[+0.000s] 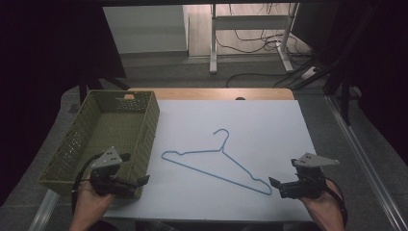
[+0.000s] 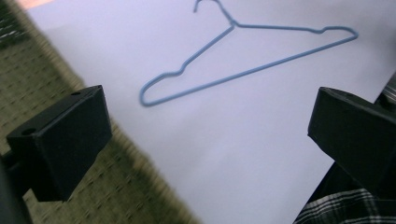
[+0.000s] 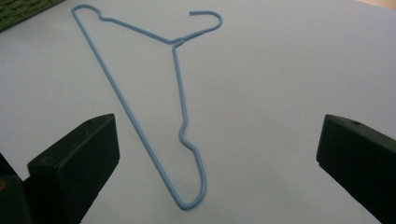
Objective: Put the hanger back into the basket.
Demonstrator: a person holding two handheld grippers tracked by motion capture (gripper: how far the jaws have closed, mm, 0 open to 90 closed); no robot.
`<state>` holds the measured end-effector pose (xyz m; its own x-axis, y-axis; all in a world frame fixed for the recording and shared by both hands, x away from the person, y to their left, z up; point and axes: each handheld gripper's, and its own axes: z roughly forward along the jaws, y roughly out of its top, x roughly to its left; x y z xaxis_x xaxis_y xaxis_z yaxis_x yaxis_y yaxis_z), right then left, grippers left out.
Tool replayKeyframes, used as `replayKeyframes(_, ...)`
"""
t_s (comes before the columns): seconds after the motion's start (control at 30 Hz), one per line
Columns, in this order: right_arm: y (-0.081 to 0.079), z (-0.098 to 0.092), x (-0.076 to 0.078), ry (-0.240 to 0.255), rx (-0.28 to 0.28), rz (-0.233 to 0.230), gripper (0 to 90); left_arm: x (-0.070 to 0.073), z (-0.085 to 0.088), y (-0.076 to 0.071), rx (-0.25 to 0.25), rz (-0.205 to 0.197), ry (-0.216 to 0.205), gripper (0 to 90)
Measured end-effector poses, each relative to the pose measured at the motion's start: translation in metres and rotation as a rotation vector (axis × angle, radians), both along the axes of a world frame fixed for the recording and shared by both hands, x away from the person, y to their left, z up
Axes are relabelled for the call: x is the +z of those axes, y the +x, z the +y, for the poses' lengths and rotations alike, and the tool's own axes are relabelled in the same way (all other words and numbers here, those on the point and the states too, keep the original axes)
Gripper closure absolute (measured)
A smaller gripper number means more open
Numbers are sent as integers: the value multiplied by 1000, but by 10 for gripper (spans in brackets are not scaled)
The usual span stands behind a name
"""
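A blue wire hanger point(image 1: 215, 174) lies flat in the middle of the white sheet point(image 1: 269, 125), with its hook pointing away from me. My left gripper point(image 1: 135, 168) hovers open at the near right corner of the olive basket point(image 1: 153, 120), left of the hanger. My right gripper point(image 1: 284, 172) is open too, just right of the hanger's near end. In the left gripper view the hanger point(image 2: 243, 72) lies ahead of the open left gripper point(image 2: 210, 116). In the right gripper view the hanger's rounded end point(image 3: 189, 203) sits low between the jaws of the open right gripper point(image 3: 217, 144).
The woven olive basket point(image 2: 28, 79) stands empty along the sheet's left side; its corner shows in the right gripper view point(image 3: 18, 11). A strip of wooden tabletop point(image 1: 211, 94) runs behind the sheet. Desk legs and cables point(image 1: 250, 43) lie on the floor beyond.
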<state>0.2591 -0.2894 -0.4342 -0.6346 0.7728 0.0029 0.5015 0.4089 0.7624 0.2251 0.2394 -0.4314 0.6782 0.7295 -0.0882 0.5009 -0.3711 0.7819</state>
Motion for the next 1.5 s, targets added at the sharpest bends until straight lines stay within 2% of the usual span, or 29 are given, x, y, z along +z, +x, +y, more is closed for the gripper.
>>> replayKeyframes(0.1, 3, 3, 2, 9, 11, 15, 0, 3, -8, 4, -21, 3, -2, 0)
replayKeyframes(0.3, 8, 10, 4, -9, 31, 47, 0, 7, -24, 13, -54, 2, 3, 0)
replayKeyframes(0.5, 13, 15, 6, 4, 48, 53, 0, 8, -39, 21, -76, -4, 0, 0)
replayKeyframes(0.53, 15, 16, 7, 10, 52, 54, 0, 8, -47, 24, -79, -6, 6, 0)
replayKeyframes(0.7, 21, 20, 9, 1, 63, 54, 0, 8, -62, 33, -99, -1, -2, 0)
replayKeyframes(0.8, 26, 25, 10, -2, 68, 55, 0, 5, -76, 41, -121, 3, 22, 0)
replayKeyframes(0.93, 31, 31, 10, -5, 83, 61, 0, 0, -86, 48, -139, 3, 32, 0)
replayKeyframes(1.03, 36, 35, 10, -7, 92, 57, 0, -3, -92, 55, -161, 5, 15, 0)
replayKeyframes(1.17, 41, 41, 11, -9, 100, 59, 0, -4, -98, 62, -170, 10, 16, 0)
replayKeyframes(1.27, 48, 50, 10, -3, 106, 65, 0, -9, -105, 73, -181, 26, 2, 0)
replayKeyframes(1.5, 63, 65, 5, -42, 94, 74, 0, -20, -114, 85, -183, 43, 3, 0)
